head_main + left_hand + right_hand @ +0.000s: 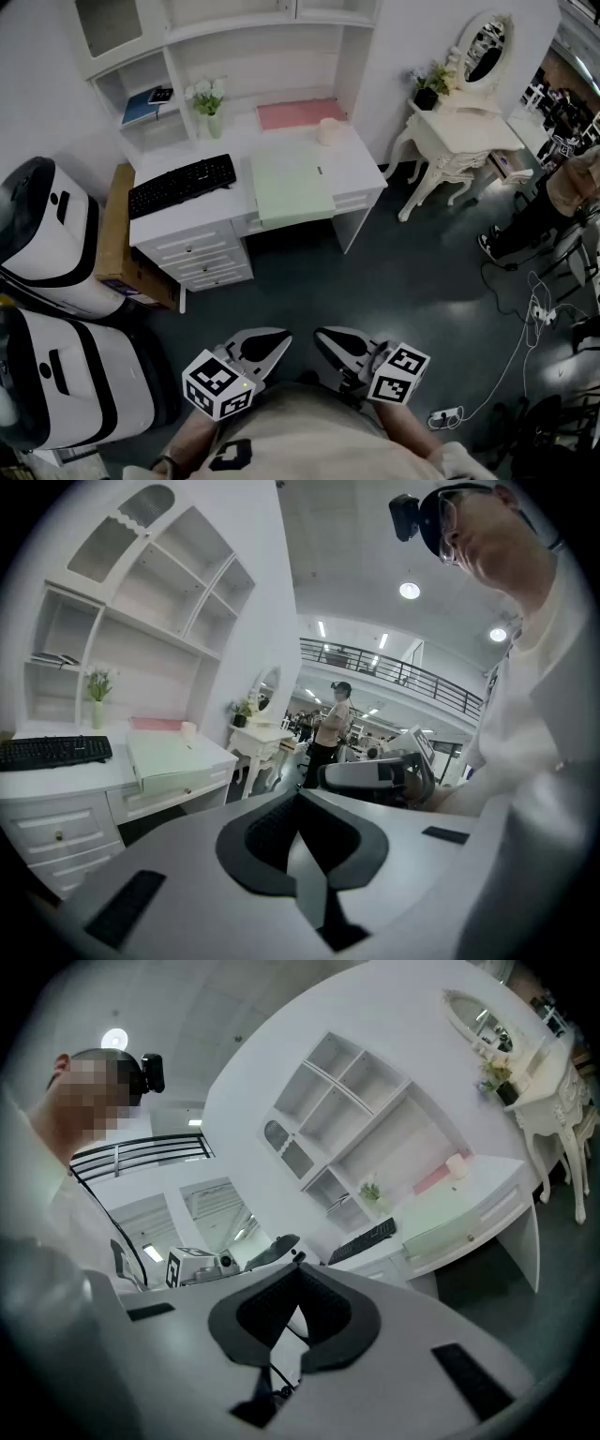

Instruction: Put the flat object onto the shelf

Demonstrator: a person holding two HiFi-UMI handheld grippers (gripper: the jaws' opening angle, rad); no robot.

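A light green flat board point(291, 183) lies on the white desk point(169, 220) and overhangs its front edge; it also shows in the left gripper view point(164, 757) and the right gripper view point(450, 1227). A pink flat sheet point(300, 113) lies at the back of the desk, under the white shelf unit point(253, 52). Both grippers hang close to my body, far from the desk. My left gripper point(277, 337) point(298, 797) is shut and empty. My right gripper point(324, 337) point(298, 1274) is shut and empty too.
On the desk are a black keyboard point(181, 185), a vase of flowers point(208, 98) and a cup point(327, 131). A blue book point(142, 105) lies in a left shelf cubby. A cardboard box point(127, 239) and white machines point(47, 234) stand left; a dressing table point(459, 136), a person point(553, 202) and floor cables point(525, 319) are right.
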